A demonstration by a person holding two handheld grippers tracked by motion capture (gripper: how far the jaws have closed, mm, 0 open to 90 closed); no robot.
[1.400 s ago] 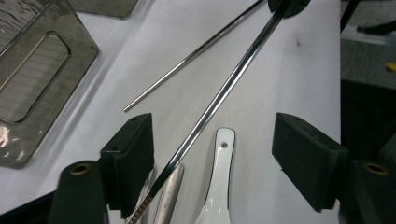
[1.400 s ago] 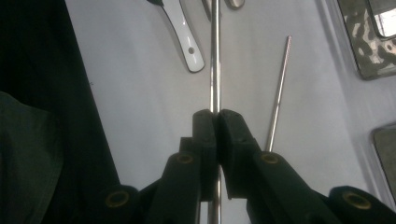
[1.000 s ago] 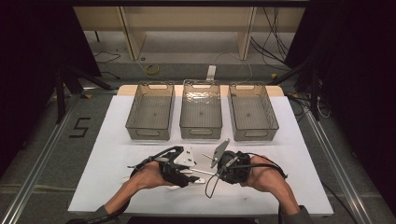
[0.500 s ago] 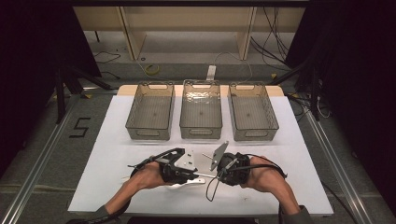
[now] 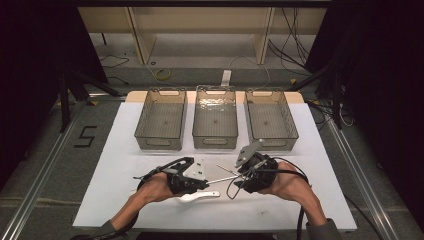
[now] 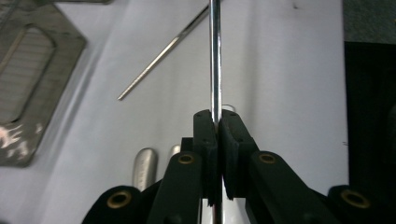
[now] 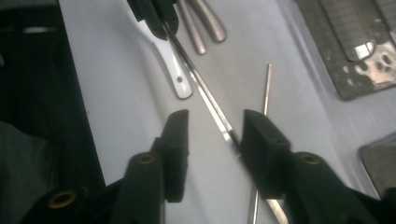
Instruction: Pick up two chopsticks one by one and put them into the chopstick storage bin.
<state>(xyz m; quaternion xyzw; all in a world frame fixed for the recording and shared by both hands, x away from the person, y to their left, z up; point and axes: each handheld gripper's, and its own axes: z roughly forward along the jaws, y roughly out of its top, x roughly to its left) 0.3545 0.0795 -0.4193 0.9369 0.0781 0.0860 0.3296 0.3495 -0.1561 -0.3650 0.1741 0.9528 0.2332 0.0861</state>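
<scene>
Metal rod (image 6: 215, 56): thin, shiny, straight; clamped at one end, running level just above the white tabletop (image 5: 125, 200) near its near edge, spanning from one gripper to the other; seen in the high view as a fine line (image 5: 223, 177).
Left gripper (image 6: 218, 122): jaws closed tight on the metal rod, pads pressing both sides; in the high view just left of the middle of the near edge (image 5: 192, 181).
Right gripper (image 7: 212, 133): jaws have just been opening; rod passes between them, close against one pad, the other pad well clear, no clamping seen; in the high view just right of the middle of the near edge (image 5: 250, 175).
Second rod (image 7: 265, 93): thin, threaded-looking at its tip, lying flat on the tabletop, just beside the held rod; in the left gripper view slanting away (image 6: 161, 56).
White spoon (image 5: 200, 196): flat on the tabletop, just in front of the left gripper, toward the near edge; hole at handle end visible (image 7: 175, 74).
Metal handles (image 7: 205, 23): two rounded cutlery ends side by side, next to the white spoon.
Bins: three clear, ribbed containers in a row along the far edge, left (image 5: 161, 120), middle (image 5: 215, 117), right (image 5: 270, 117); well apart from both grippers.
Forearms: entering across the near edge, one per gripper.
</scene>
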